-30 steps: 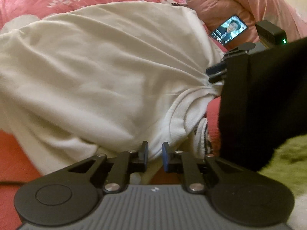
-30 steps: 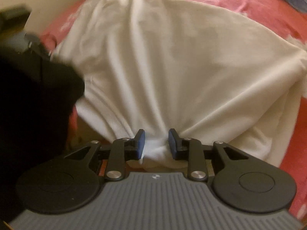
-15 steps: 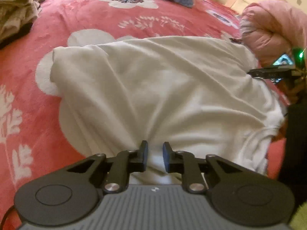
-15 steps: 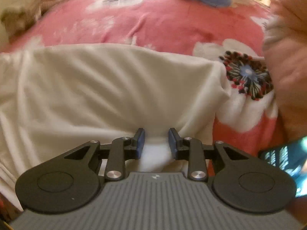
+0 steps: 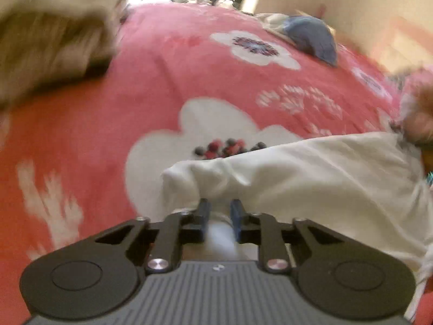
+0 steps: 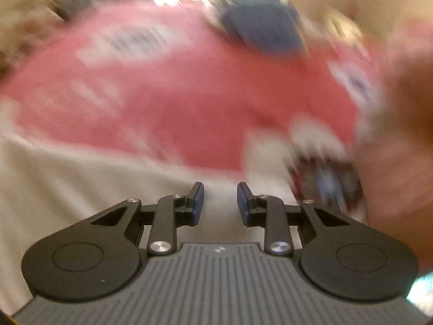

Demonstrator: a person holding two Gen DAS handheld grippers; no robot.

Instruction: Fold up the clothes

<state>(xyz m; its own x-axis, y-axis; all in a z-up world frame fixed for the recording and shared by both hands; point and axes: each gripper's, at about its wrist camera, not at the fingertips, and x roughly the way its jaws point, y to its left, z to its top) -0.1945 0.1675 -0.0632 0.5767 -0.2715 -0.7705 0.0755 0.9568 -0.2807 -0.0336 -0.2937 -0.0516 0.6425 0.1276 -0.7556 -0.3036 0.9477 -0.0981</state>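
A white garment (image 5: 311, 178) lies in a low band on the red flowered bedspread (image 5: 162, 81). My left gripper (image 5: 219, 212) is shut on a bunched edge of it near its left end, and cloth fills the narrow gap between the blue pads. The right wrist view is badly blurred. There the same white garment (image 6: 67, 184) spreads across the lower left, and my right gripper (image 6: 219, 197) stands over its right end. White cloth shows between those pads too, at the same narrow gap as before.
A blurred pile of beige clothes (image 5: 54, 40) sits at the upper left. A blue garment (image 5: 311, 38) lies at the far end of the bed. A pink quilt (image 6: 400, 135) bulks at the right, with a lit screen (image 6: 422, 289) at the lower right corner.
Both grippers have swung forward over the bed with the garment's edge. The white cloth now covers far less of each view and more bedspread shows. The gap between the fingers is unchanged.
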